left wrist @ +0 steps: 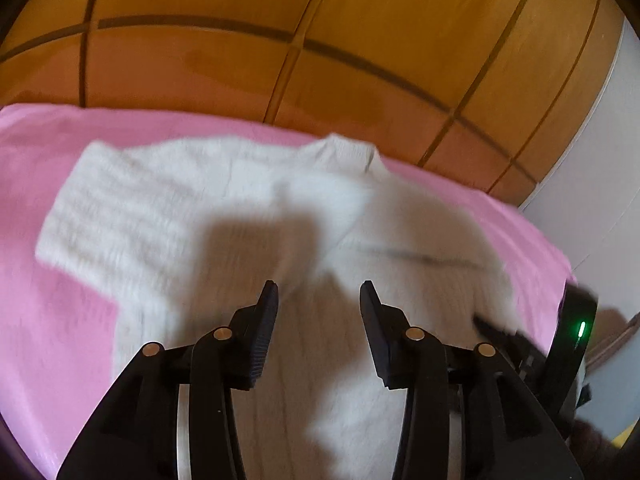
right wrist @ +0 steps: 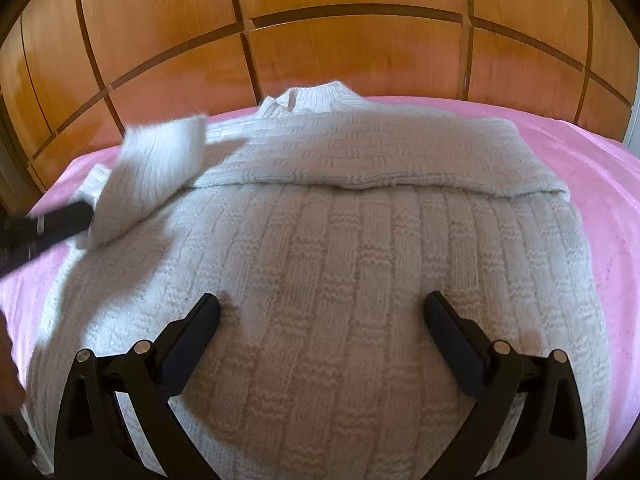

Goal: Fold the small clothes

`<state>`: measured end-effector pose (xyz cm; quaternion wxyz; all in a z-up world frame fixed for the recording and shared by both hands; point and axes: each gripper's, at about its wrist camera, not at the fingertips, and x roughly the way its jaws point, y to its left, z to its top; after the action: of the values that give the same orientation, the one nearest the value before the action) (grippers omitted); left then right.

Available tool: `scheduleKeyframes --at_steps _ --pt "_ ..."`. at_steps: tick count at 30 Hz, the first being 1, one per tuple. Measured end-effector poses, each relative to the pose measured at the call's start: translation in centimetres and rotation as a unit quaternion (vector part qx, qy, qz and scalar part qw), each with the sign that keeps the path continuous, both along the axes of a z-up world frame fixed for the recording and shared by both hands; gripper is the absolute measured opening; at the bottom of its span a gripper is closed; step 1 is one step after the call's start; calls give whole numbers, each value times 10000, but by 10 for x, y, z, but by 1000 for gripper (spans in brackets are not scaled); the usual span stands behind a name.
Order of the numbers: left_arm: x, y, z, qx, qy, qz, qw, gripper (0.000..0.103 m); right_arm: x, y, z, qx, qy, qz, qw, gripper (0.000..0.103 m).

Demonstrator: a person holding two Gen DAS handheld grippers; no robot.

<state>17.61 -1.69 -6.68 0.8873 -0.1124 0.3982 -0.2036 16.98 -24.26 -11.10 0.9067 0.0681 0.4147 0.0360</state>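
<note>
A white knitted sweater (right wrist: 340,264) lies flat on a pink sheet (right wrist: 608,184), collar (right wrist: 312,96) at the far end. One sleeve (right wrist: 360,152) is folded across the chest. My right gripper (right wrist: 322,300) hovers over the lower body of the sweater, open wide, with nothing between its fingers. At the left the other sleeve (right wrist: 156,176) is raised and blurred, and it covers the tip of my left gripper's black body (right wrist: 60,220). The left wrist view is blurred. There my left gripper (left wrist: 319,292) is open above the sweater (left wrist: 168,208), with no cloth between its pads.
Orange-brown wooden panels (right wrist: 320,40) rise right behind the bed's far edge. A white wall (left wrist: 608,160) stands at the right. My right gripper's housing with a green light (left wrist: 580,328) shows at the right edge of the left wrist view. A hand (right wrist: 8,360) shows at the left edge.
</note>
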Motion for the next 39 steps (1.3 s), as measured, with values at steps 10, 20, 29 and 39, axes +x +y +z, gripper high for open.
scheduleKeyframes --at_steps 10,20,29,39 --pt "-23 42 -38 -270 374 573 9973 41 30 -2 30 2344 508 214 9706 77" --pt "-27 44 -40 -319 245 593 9974 41 77 75 30 940 711 942 9885 6" --pt "-29 46 -42 -371 220 626 9971 41 88 38 154 460 -1024 853 9900 6" --pt "-29 43 -42 -287 232 629 9973 41 112 -90 85 604 -254 -875 9940 6"
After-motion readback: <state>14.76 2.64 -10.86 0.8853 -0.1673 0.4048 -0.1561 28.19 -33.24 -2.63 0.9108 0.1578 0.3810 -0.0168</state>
